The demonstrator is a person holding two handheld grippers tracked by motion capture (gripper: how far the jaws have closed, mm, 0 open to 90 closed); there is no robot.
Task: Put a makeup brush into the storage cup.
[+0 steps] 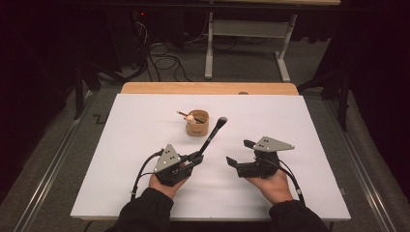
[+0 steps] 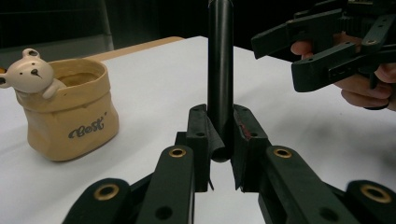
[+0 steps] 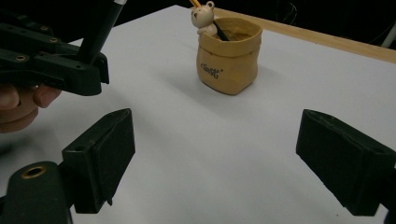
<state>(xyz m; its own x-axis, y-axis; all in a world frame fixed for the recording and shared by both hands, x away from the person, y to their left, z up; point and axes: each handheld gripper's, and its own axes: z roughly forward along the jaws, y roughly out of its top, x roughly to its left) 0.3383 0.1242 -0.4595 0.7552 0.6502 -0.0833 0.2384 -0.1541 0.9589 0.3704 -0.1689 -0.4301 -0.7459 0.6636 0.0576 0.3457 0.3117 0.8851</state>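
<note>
Two hand-held grippers sit low over a white counter [image 1: 145,193], one in each of a person's hands. The left gripper [image 1: 196,157] has its fingers [image 2: 201,135] clamped on a slim black brush [image 1: 211,137], gripping it near the lower end of the handle. From there the brush slants up and away, its rounded dark tip hanging above the counter just to the right of a small tan pot [image 1: 197,123]. In the left gripper view the handle stands upright between the two pads, pinched tight.

The tan pot rests near the middle of the counter, toward the far edge. It looks like a soft crumpled bag, with lettering on its side and a little cream bear figure [image 2: 32,72] perched at its rim. Something thin and dark leans inside it.

The right gripper [image 1: 240,154], well apart from the pot, has its fingers [image 3: 100,154] spread wide with bare counter between them. They point toward the left gripper and the brush.
</note>
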